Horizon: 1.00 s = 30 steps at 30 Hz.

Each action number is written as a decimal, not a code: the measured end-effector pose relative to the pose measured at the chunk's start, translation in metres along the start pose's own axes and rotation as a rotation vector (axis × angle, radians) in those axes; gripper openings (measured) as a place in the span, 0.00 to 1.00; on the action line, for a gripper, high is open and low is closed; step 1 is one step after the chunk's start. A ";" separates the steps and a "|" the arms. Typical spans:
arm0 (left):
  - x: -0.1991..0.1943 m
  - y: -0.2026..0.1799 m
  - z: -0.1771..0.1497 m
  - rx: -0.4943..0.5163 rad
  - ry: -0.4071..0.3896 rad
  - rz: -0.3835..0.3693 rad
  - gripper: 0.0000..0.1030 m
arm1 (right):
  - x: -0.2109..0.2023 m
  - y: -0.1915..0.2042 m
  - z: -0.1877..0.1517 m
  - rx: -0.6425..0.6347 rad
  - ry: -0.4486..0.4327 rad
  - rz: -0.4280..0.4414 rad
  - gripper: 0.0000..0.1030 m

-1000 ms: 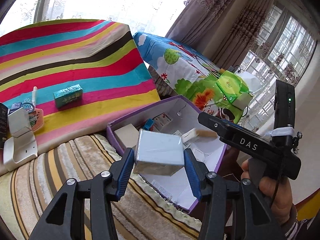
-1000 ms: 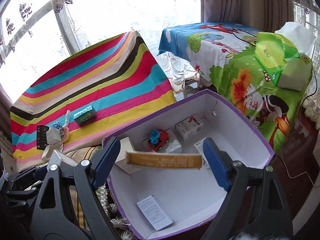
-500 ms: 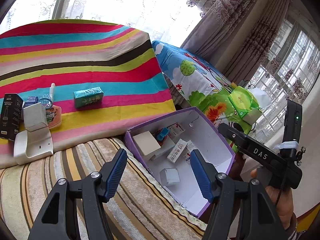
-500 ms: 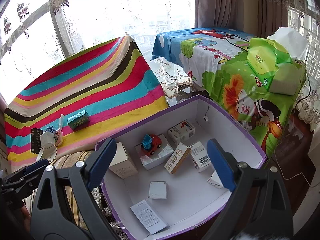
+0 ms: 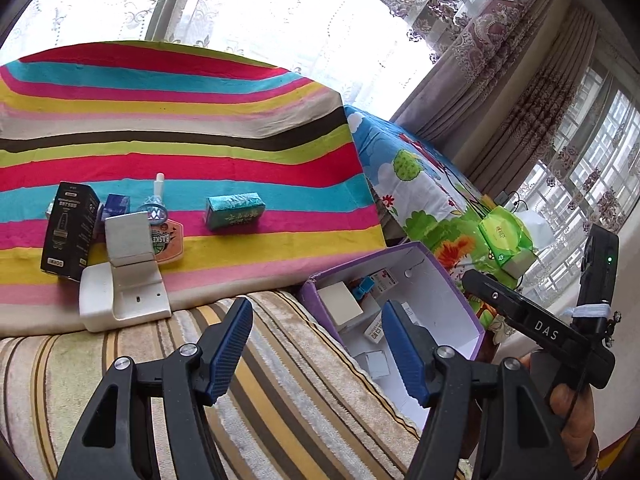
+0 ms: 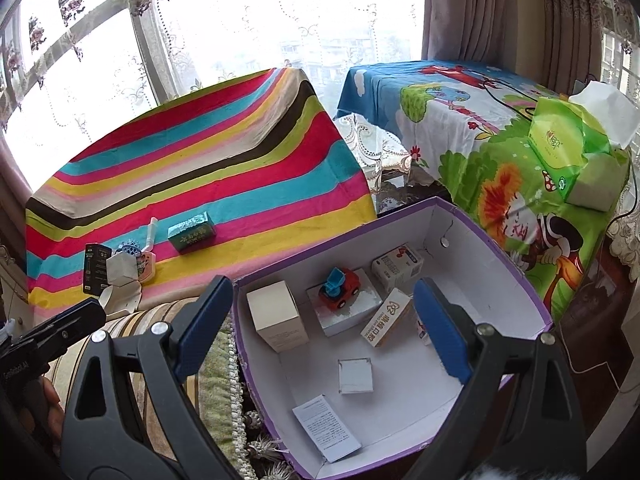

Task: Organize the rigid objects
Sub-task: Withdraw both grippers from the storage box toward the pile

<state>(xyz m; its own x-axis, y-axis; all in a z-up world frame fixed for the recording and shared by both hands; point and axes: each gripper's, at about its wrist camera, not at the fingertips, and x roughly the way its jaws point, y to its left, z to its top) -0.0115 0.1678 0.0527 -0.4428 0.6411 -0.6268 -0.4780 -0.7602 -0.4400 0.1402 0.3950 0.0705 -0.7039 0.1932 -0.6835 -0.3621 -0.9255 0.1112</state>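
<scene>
Over the purple box, the right gripper hangs with jaws spread, holding nothing (a toy truck, cartons and a leaflet lie inside). Left of the box, the left gripper is equally wide and bare above the striped cushion; a teal carton sits farther left on the rainbow cloth.

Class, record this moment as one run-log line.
left hand-held gripper: open, empty | right hand-held gripper: open, empty | purple box: holds toy truck | teal box: on striped cloth
</scene>
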 end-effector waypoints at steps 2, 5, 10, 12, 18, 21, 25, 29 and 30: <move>-0.005 0.009 0.001 -0.022 -0.013 0.006 0.66 | 0.000 0.009 -0.001 -0.018 0.002 0.018 0.91; -0.012 0.024 0.004 -0.048 -0.036 0.028 0.66 | 0.002 0.024 -0.003 -0.048 0.017 0.052 0.91; -0.026 0.056 0.008 -0.125 -0.076 0.060 0.66 | 0.007 0.048 -0.008 -0.091 0.047 0.091 0.91; -0.031 0.070 0.009 -0.157 -0.091 0.072 0.66 | 0.010 0.057 -0.011 -0.107 0.060 0.101 0.91; -0.046 0.109 0.009 -0.243 -0.130 0.110 0.66 | 0.019 0.081 -0.016 -0.154 0.096 0.118 0.91; -0.049 0.123 0.009 -0.278 -0.135 0.128 0.66 | 0.025 0.094 -0.018 -0.173 0.118 0.131 0.91; -0.054 0.141 0.011 -0.315 -0.140 0.155 0.66 | 0.033 0.115 -0.024 -0.219 0.145 0.157 0.91; -0.056 0.156 0.017 -0.339 -0.129 0.188 0.66 | 0.043 0.136 -0.029 -0.258 0.183 0.187 0.91; -0.054 0.159 0.019 -0.342 -0.114 0.195 0.66 | 0.046 0.142 -0.030 -0.268 0.194 0.194 0.91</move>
<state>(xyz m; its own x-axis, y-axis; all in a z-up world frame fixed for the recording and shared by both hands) -0.0779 0.0139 0.0291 -0.5906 0.4746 -0.6526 -0.1057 -0.8473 -0.5206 0.0744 0.2630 0.0333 -0.6052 -0.0352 -0.7953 -0.0432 -0.9961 0.0770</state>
